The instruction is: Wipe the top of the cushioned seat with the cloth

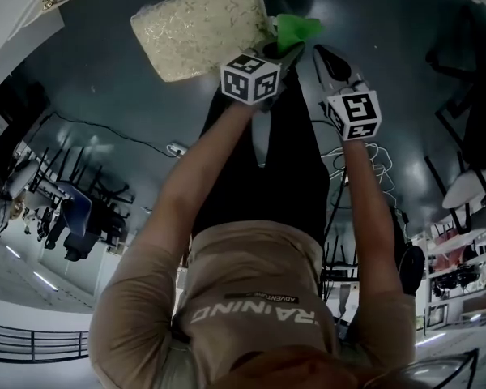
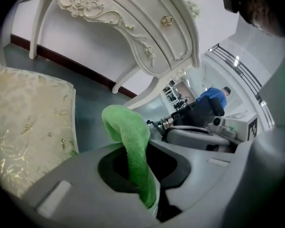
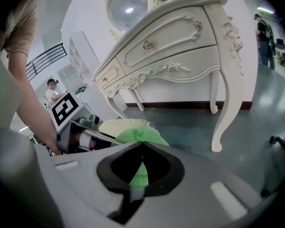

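Note:
The cushioned seat [image 1: 201, 27] has a pale cream, gold-patterned top and lies at the upper middle of the head view; it fills the left of the left gripper view as the seat [image 2: 28, 127]. A green cloth [image 1: 296, 28] hangs just off its right edge. My left gripper [image 1: 282, 49] is shut on the cloth [image 2: 133, 146], which stands up in a fold out of the closed jaws of that gripper [image 2: 149, 194]. My right gripper [image 1: 324, 55] is close beside it, and a strip of the cloth [image 3: 138, 172] shows between the shut jaws of this gripper [image 3: 141, 146].
A white carved dressing table [image 3: 180, 46] with drawers and curved legs stands just beyond the seat, seen also as the table [image 2: 133, 27]. The floor [image 1: 105, 79] is dark grey-green. Chairs [image 1: 77, 213] and desks stand further off, and a person in blue [image 2: 213, 101] sits in the distance.

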Demonstrator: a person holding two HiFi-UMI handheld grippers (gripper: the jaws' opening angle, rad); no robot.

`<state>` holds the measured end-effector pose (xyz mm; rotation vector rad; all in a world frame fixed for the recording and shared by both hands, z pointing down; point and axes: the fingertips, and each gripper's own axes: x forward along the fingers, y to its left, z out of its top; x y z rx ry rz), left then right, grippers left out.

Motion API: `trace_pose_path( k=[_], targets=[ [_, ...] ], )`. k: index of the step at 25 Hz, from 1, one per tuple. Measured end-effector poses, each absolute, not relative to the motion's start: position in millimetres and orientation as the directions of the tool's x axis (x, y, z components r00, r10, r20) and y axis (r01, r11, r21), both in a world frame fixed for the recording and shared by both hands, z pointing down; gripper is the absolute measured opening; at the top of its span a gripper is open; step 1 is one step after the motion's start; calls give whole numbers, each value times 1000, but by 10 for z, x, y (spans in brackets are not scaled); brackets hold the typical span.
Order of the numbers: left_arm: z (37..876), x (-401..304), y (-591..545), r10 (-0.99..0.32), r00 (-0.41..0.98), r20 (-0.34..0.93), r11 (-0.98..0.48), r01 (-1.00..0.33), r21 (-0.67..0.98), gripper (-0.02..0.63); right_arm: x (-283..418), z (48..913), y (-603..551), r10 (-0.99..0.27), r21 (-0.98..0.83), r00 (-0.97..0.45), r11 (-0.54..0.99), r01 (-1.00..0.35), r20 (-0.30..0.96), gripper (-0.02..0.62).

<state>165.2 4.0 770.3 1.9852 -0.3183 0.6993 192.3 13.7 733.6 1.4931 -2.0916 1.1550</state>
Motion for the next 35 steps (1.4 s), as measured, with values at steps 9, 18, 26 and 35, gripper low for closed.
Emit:
trace_pose_path(
  k=[9, 18, 26, 35],
  targets=[
    [7428, 862, -100, -66, 827, 558, -523, -505, 687, 48, 1270, 7315, 25, -627, -420, -428, 173, -891, 651, 2],
    [7072, -720, -426, -260, 775, 576, -493, -619, 611, 48, -143, 7126, -117, -550, -439, -552, 335, -834, 627, 2],
    [6981, -2363, -805, -467, 628, 623, -383, -778, 497, 46, -1208, 7074, -172, -471, -438, -618, 441, -783, 630, 2],
    [7178, -3395, -780, -543, 477, 692, -324, -878, 351, 48, -1737, 7109, -118, -431, -421, -637, 497, -759, 639, 2]
  ],
)
